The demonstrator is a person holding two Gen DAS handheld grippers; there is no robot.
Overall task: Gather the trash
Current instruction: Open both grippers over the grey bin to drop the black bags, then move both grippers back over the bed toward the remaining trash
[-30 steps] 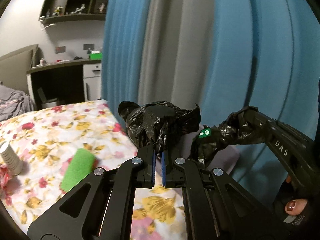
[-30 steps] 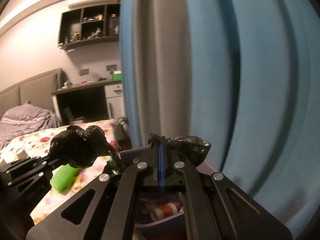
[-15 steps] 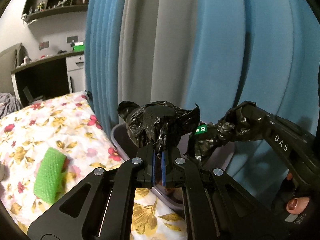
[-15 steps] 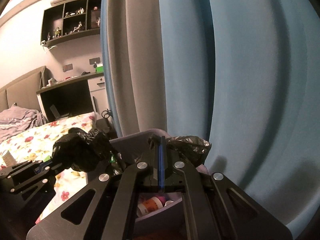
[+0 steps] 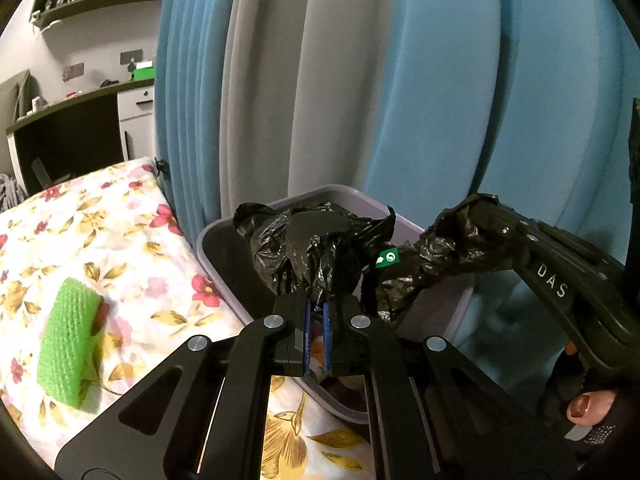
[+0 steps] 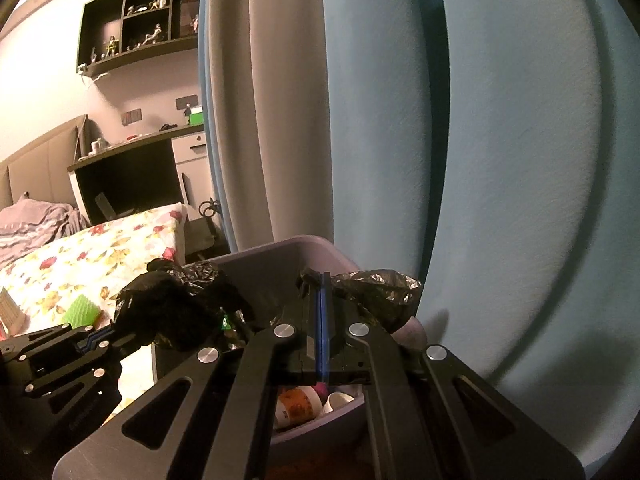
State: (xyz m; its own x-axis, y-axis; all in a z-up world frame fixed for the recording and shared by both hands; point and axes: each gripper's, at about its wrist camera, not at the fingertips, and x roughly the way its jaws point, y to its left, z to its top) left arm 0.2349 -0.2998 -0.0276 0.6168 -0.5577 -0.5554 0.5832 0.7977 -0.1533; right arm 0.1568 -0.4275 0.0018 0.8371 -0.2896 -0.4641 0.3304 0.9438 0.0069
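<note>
A black trash bag [image 5: 312, 248] is stretched between both grippers above a lilac-grey bin [image 5: 216, 240]. My left gripper [image 5: 316, 305] is shut on a bunched edge of the bag. In the left wrist view the right gripper [image 5: 486, 226] comes in from the right, clamped on the bag's other edge. In the right wrist view my right gripper [image 6: 322, 280] is shut on a thin fold of the bag [image 6: 376, 288]. The left gripper [image 6: 92, 340] holds its bunch at the lower left. The bin [image 6: 280, 249] holds an orange-labelled cup [image 6: 298, 404] and a white cup [image 6: 340, 400].
The bin stands between a floral bedspread [image 5: 100, 232] and blue and grey curtains [image 5: 440, 100]. A green bubble-wrap roll [image 5: 68, 336] lies on the bed, with a white ribbed cylinder [image 6: 10, 312] farther left. A desk [image 6: 132, 152] and wall shelves are at the back.
Both grippers have moved right and down with the bag, from over the bed to over the bin. The bin's rim and contents have come into view. Both grips are unchanged.
</note>
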